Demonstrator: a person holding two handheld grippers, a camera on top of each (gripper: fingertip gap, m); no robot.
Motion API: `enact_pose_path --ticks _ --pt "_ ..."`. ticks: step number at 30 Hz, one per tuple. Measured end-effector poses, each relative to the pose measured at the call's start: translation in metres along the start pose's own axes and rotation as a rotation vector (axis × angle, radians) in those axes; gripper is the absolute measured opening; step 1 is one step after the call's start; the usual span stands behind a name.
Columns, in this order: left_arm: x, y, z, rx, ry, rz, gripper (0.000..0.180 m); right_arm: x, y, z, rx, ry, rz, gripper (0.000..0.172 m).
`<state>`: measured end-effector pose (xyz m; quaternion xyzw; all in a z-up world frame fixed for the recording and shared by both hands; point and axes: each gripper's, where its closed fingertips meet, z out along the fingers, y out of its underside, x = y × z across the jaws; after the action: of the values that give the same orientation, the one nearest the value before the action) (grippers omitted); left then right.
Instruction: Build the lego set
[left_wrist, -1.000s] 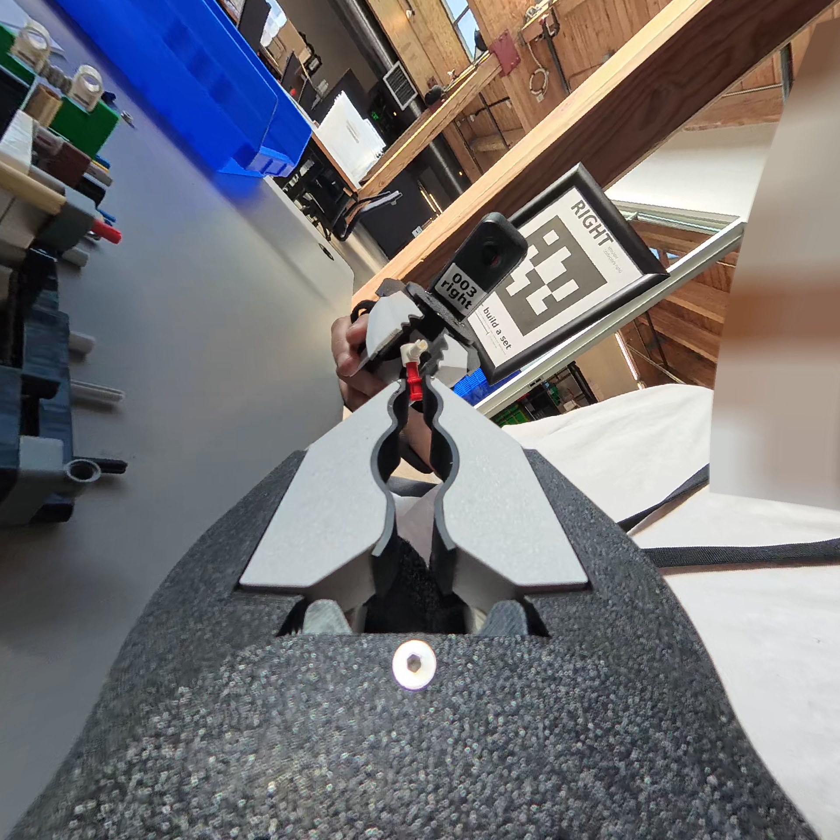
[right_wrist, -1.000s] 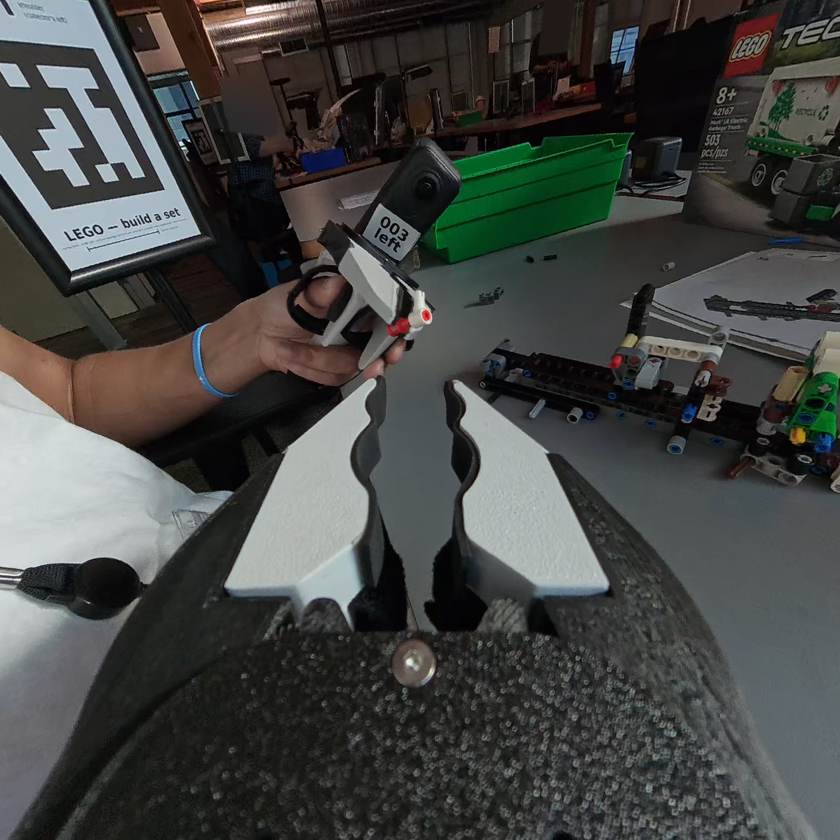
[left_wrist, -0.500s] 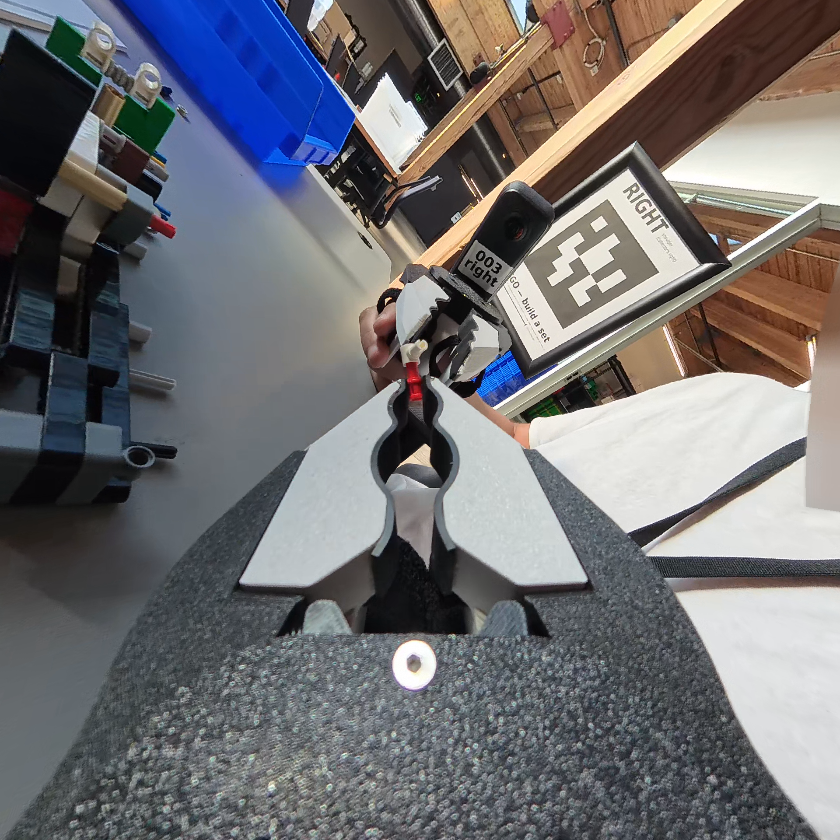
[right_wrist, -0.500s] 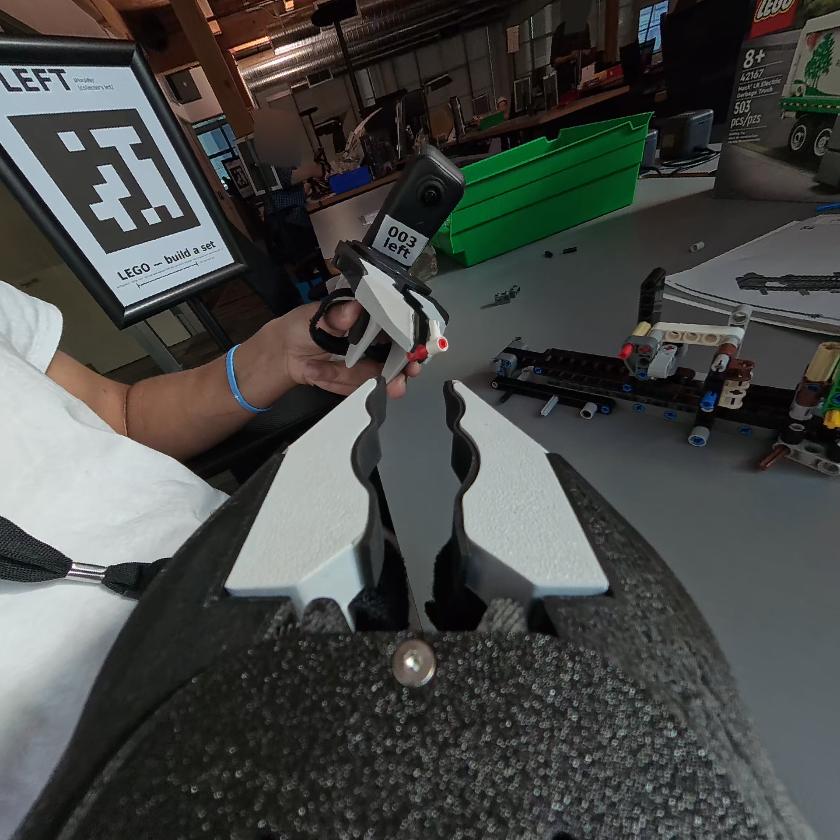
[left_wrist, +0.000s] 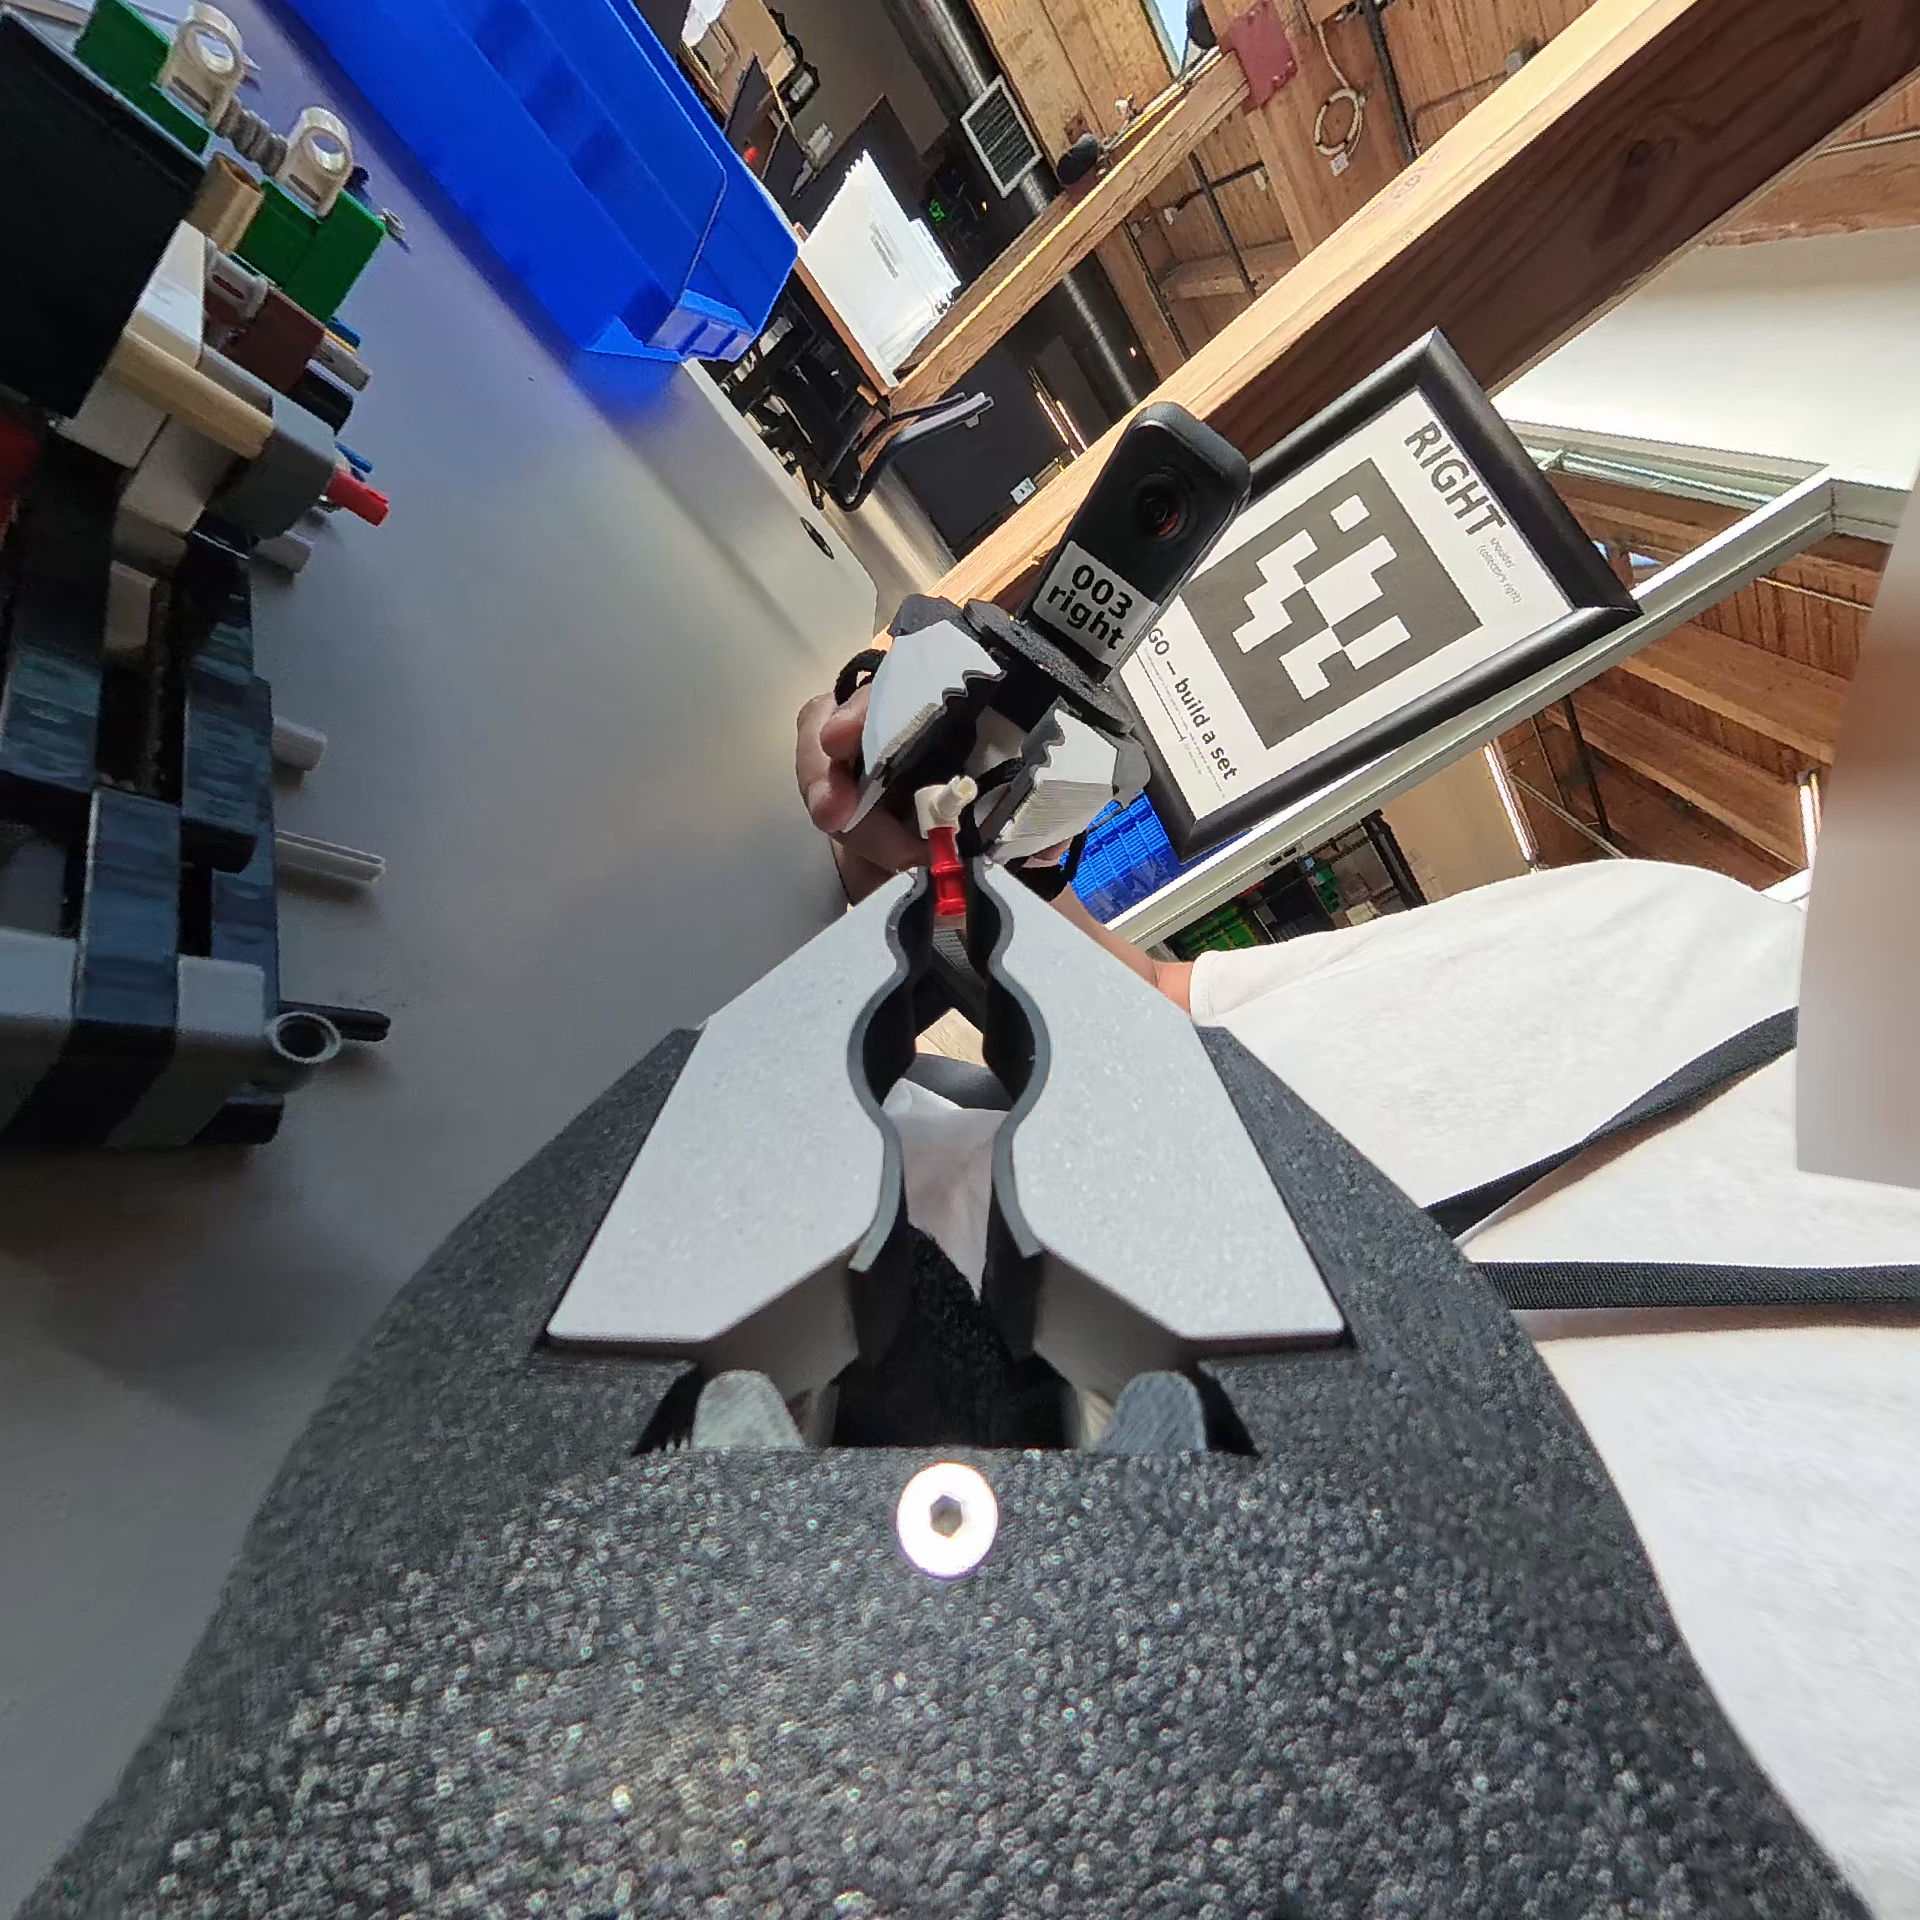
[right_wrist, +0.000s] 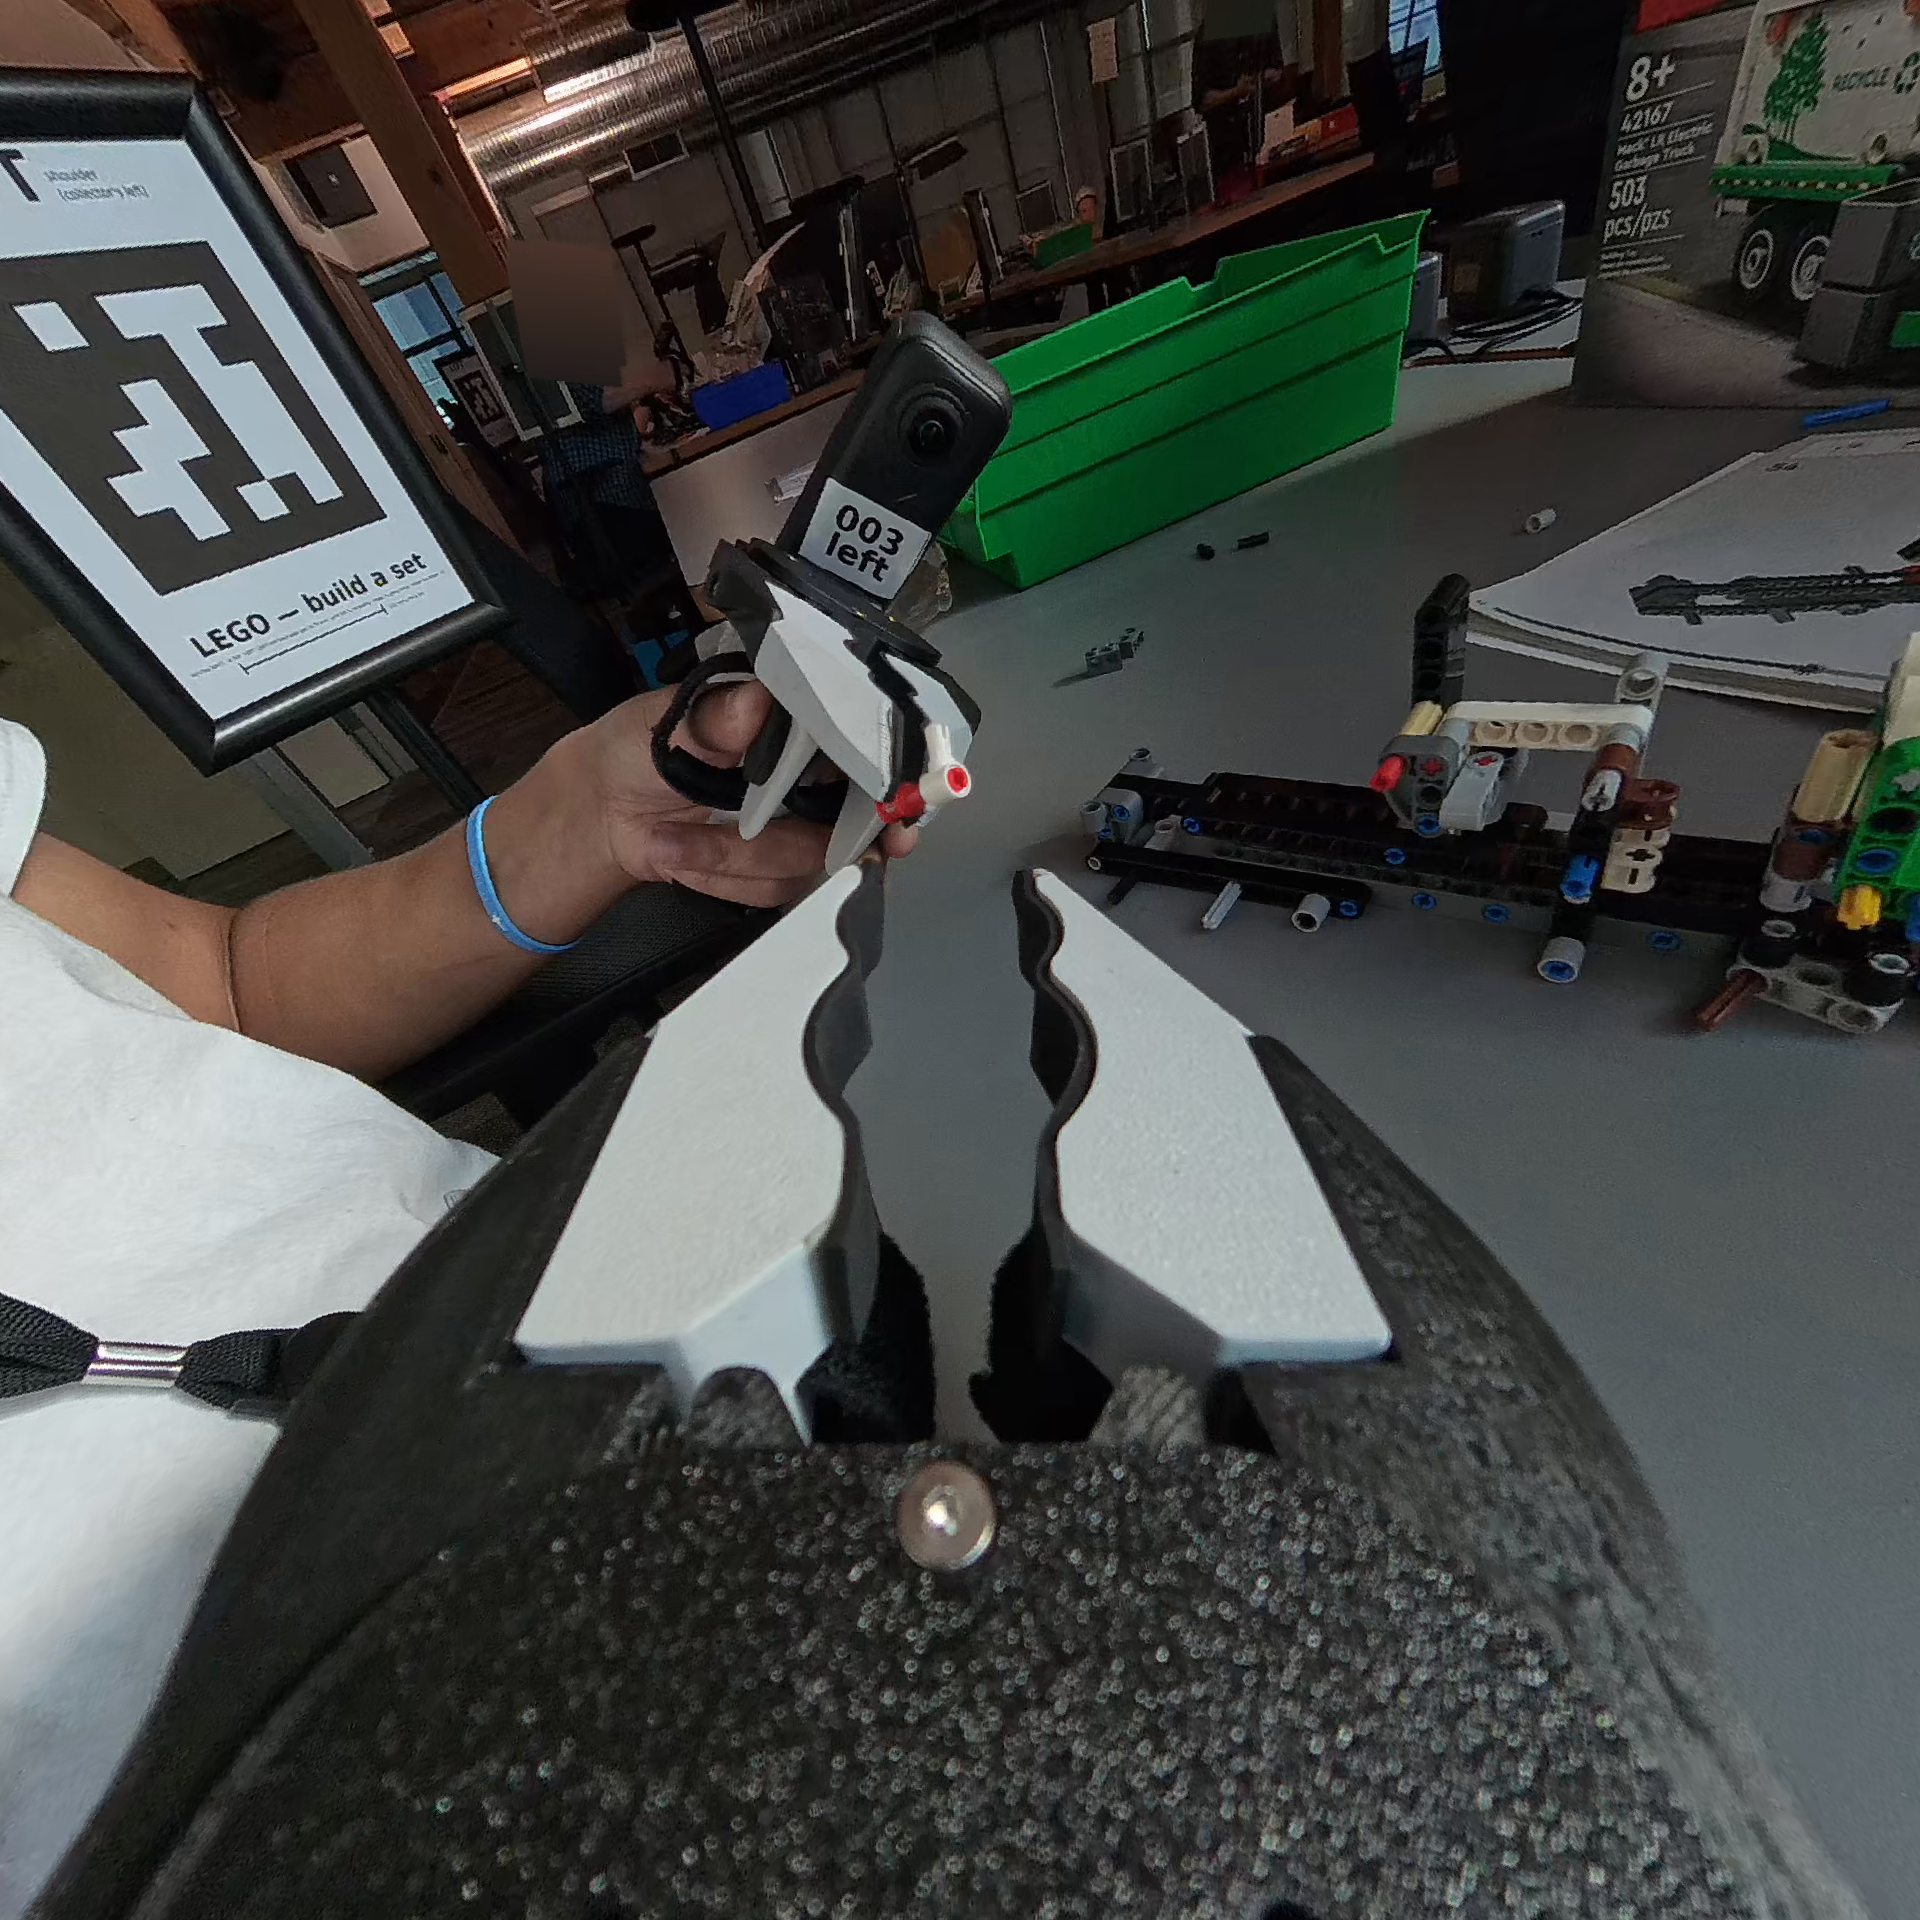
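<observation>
The left gripper (left_wrist: 943, 883) jaws pinch a red pin (left_wrist: 945, 871) with a white connector (left_wrist: 941, 800) at frame centre, while the right gripper (right_wrist: 948, 883) jaws stand open and bare just beside it, above the grey counter (right_wrist: 1351, 1091), the brick chassis (right_wrist: 1351, 842) at centre right.

Each gripper has a rough, speckled black body (left_wrist: 935, 1714) with one shiny silver screw (left_wrist: 947, 1520) in the middle. Two pale grey fingers (right_wrist: 717, 1122) stick out in front. They are flat on top and pointed, with dark wavy rubber pads (right_wrist: 847, 997) along the inner edges. A small black camera (right_wrist: 914, 447) stands on top of each gripper, with a white sticker (right_wrist: 862, 540) on it. Black loops (right_wrist: 691, 727) go round the person's fingers. The person wears a white shirt (right_wrist: 156, 1143), a thin blue wristband (right_wrist: 494, 883), and a black strap (right_wrist: 135, 1363) with a little metal ring.
</observation>
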<state>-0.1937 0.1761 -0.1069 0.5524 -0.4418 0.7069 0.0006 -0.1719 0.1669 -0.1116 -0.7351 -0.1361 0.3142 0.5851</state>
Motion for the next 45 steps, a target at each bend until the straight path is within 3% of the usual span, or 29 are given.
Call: enact_pose_path --ticks 45 --pt "-0.0007 0.0023 0.0009 -0.013 -0.009 0.003 0.002 -0.0028 0.0078 0.0024 -0.048 -0.014 -0.008 0.024"
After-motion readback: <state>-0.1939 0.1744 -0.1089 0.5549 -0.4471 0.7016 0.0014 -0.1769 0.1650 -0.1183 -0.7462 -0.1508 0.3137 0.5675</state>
